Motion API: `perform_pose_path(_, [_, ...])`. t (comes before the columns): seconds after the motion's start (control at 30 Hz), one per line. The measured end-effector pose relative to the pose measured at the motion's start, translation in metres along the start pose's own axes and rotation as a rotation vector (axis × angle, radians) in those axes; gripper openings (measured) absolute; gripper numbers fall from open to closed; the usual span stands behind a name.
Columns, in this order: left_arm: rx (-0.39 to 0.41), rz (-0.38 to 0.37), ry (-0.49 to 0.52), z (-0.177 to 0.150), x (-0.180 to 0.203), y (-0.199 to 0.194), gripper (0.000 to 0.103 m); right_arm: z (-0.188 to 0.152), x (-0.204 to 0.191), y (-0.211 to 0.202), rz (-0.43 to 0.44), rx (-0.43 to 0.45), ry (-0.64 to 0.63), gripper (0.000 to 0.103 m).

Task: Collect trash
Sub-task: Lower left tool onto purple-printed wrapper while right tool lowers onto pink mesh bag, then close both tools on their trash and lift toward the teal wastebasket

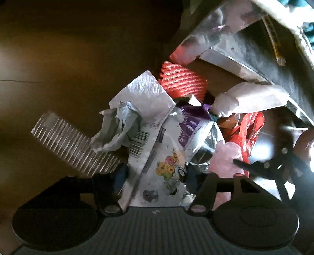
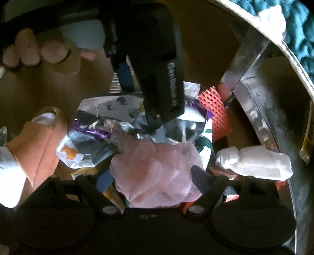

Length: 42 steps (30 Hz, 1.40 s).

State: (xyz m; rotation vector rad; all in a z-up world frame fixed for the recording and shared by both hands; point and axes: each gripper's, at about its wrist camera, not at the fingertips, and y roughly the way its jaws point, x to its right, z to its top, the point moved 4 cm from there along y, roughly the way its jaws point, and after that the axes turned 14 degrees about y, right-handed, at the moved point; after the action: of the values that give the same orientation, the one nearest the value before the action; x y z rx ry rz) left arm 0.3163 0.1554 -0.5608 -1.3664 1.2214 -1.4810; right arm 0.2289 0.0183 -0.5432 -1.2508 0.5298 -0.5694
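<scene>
Two grippers point down into one pile of rubbish inside what looks like a cardboard box. Nearest the left wrist camera, the left gripper (image 1: 155, 176) has its jaws on either side of a printed foil wrapper (image 1: 164, 157), white with cartoon figures and a barcode; the blue pads sit tight against its crumpled edges, so I judge it clamped on the wrapper. Nearest the right wrist camera, the right gripper (image 2: 155, 176) straddles a pink tissue wad (image 2: 155, 172); its pads stand at the wad's flanks, but whether they press or merely flank it I cannot tell.

Just beyond the wrapper lie a crumpled white paper (image 1: 115, 129), a white napkin (image 1: 143, 92) and a ridged clear plastic strip (image 1: 72, 145). Farther back sit a red foam net (image 1: 180, 82), a twisted white tissue (image 2: 253, 162) and a red plastic bag (image 1: 249, 135), with the box wall (image 1: 58, 49) behind them and a shiny silver flap (image 1: 235, 56) above. A hand (image 2: 35, 49) shows at the top left of the right view.

By my reading the collecting is well along: most trash already sits heaped in the box. What remains seems to be settling these two pieces and fetching anything outside, such as the white scrap (image 2: 272, 13) on teal fabric (image 2: 294, 25) beyond the rim.
</scene>
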Motion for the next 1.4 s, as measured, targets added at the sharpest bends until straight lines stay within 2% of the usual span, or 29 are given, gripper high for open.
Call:
perform_pose_path(0.1, [-0.001,0.010,-0.002,0.001,0.000,-0.004,0.036,0.001,-0.002,0.000,-0.005,0.001,-0.005,0.082])
perform_pose_path(0.23, [0.013,0.021,0.017,0.003,0.004,-0.008,0.030,0.003,-0.002,0.000,-0.020,-0.003,-0.020,0.080])
perform_pose_path(0.3, [0.014,0.028,0.035,0.003,0.007,-0.011,0.017,0.003,-0.002,0.001,-0.028,-0.002,-0.032,0.074])
perform_pose_path(0.33, [0.011,0.029,0.036,0.003,0.007,-0.012,0.017,0.003,-0.002,0.000,-0.032,-0.007,-0.036,0.041])
perform_pose_path(0.37, [0.010,0.031,0.035,0.003,0.007,-0.012,0.017,0.002,-0.001,0.002,-0.033,-0.019,-0.038,0.021])
perform_pose_path(0.43, [0.012,0.040,0.051,0.002,0.008,-0.017,0.017,0.003,0.001,0.004,-0.048,-0.033,-0.029,0.023])
perform_pose_path(0.57, [0.012,0.045,0.075,0.000,0.011,-0.030,0.016,0.001,0.004,-0.011,-0.058,-0.012,-0.038,0.019])
perform_pose_path(0.63, [0.027,0.054,0.134,-0.001,0.017,-0.046,0.016,0.000,0.009,-0.025,-0.067,-0.005,-0.030,0.017])
perform_pose_path(0.77, [0.056,0.060,0.226,-0.006,0.032,-0.084,0.016,-0.005,0.023,-0.064,-0.083,0.033,0.019,0.014])
perform_pose_path(0.93, [0.088,0.114,0.355,-0.015,0.072,-0.135,0.016,-0.008,0.033,-0.124,-0.115,0.108,0.112,0.014])
perform_pose_path(1.03, [0.137,0.133,0.402,-0.021,0.100,-0.173,0.016,-0.010,0.035,-0.163,-0.140,0.169,0.161,0.012])
perform_pose_path(1.23, [0.248,0.160,0.405,-0.042,0.151,-0.255,0.016,-0.024,0.027,-0.249,-0.178,0.276,0.245,0.011])
perform_pose_path(1.4, [0.405,0.163,0.391,-0.077,0.188,-0.319,0.016,-0.037,0.000,-0.325,-0.236,0.393,0.257,0.011])
